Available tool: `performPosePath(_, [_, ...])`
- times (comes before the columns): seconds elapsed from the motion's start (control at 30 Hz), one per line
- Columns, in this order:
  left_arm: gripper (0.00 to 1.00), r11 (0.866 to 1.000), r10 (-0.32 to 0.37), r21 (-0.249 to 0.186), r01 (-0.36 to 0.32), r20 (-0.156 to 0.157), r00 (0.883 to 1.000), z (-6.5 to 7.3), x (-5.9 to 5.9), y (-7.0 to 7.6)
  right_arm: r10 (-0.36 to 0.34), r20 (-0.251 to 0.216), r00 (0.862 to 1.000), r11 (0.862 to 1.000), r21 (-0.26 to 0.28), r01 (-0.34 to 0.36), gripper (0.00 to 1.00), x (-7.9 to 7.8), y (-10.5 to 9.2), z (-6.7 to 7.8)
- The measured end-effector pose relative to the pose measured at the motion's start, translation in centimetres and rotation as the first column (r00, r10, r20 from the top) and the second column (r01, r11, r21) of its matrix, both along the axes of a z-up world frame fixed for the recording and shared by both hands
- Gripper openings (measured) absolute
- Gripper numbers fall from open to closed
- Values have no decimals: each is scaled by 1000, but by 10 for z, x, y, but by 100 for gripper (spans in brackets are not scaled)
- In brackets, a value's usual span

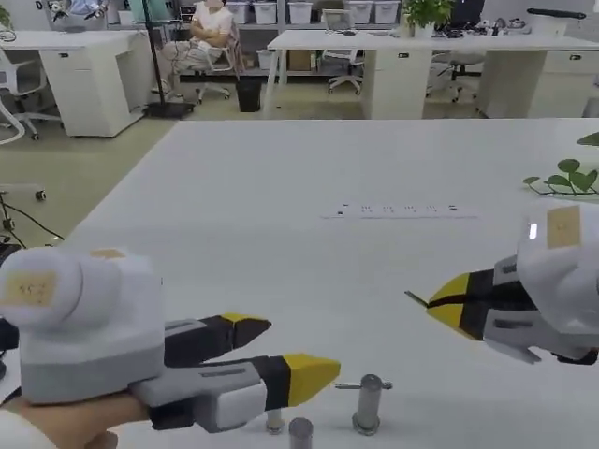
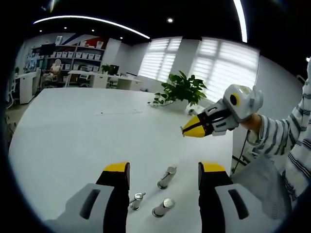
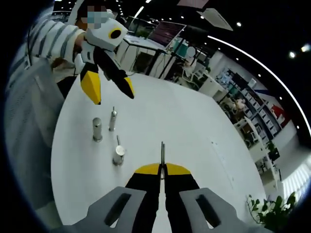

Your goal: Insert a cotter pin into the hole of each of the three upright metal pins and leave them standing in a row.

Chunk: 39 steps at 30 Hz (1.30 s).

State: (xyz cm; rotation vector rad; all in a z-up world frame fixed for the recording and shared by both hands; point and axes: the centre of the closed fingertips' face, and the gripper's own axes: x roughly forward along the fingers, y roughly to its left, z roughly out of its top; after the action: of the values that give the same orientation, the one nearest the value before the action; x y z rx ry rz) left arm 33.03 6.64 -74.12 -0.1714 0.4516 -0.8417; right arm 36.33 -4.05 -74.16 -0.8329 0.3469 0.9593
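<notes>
All views near metal pins (image 1: 367, 407)

A white workbench (image 1: 281, 234) carries a pale strip (image 1: 398, 211) with small dark marks toward its far side and a leafy green plant (image 1: 566, 176) at its right edge. Beyond it stand white desks (image 1: 421, 42), office chairs (image 1: 348, 64), storage boxes (image 1: 299, 11), a black bin (image 1: 248, 94) and a seated person (image 1: 211, 28); blinds (image 2: 218, 63) cover the windows

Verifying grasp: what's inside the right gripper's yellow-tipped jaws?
A thin grey metal cotter pin juts from the right gripper, jaws shut on it. Its clamped end is hidden between them.
</notes>
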Motion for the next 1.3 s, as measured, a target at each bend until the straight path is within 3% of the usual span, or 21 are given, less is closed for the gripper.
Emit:
performPosePath(0.27, [55,998,-65,-27,65,20,998,10,-1,-22,0,63,998,1000,-31,2,2,-13,-5,5])
performPosePath(0.33, [53,996,-83,-33,83,8,997,10,-3,-27,5,75,997,999,-38,-2,2,-15,-5,6])
performPosePath(0.5, [47,993,-104,-66,99,-66,992,5,-9,-35,10,93,996,999,-40,-6,2,-22,-3,6])
performPosePath(0.77, [38,988,-120,-110,109,-93,988,9,-12,-43,40,128,991,997,-72,-30,2,-36,3,3])
performPosePath(0.97, [29,985,-135,-121,123,-96,986,14,-12,-51,58,126,990,997,-53,-52,2,-45,11,1])
performPosePath(1.1, [26,982,-162,-121,145,-141,977,10,-16,-58,67,126,990,997,-48,-61,2,-49,14,0])
performPosePath(1.3, [21,978,-186,-122,167,-167,968,7,-20,-67,77,133,988,996,-53,-70,2,-53,17,-2])
